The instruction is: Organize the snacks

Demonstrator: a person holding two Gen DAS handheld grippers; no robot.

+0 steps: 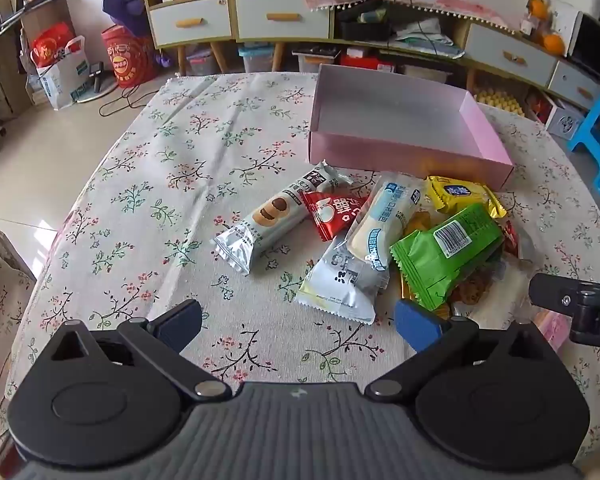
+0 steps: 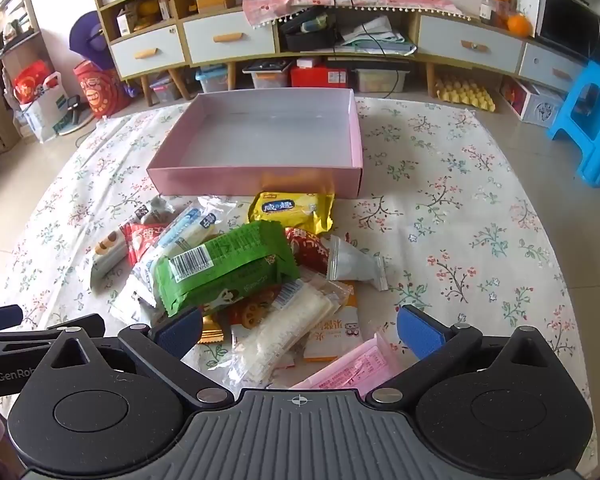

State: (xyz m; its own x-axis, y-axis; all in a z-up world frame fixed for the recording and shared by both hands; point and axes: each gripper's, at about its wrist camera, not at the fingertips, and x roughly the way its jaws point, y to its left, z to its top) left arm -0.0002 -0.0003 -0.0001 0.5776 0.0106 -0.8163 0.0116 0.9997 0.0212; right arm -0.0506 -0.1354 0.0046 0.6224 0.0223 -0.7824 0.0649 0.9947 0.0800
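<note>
- We risk dragging neighbours along: the snacks lie heaped and overlapping, the green packet (image 2: 224, 266) on top, just before the empty pink box (image 2: 260, 140).
- Slick wrappers could slip from our pads.
- Our left gripper (image 1: 298, 320) and right gripper (image 2: 300, 328) gape fully wide, holding nothing, hovering above the pile.

Left gripper (image 1: 298, 322): black linkage arms with silver pivot pins, round black discs either side of a ribbed grey body, and dark blue pads on the fingers (image 1: 416, 322). Right gripper (image 2: 300, 330) is the same build, with a crosshair mark on its grey body. Left of that mark, a black bar carries white lettering reading "GenRob", cut off behind the arm.
</note>
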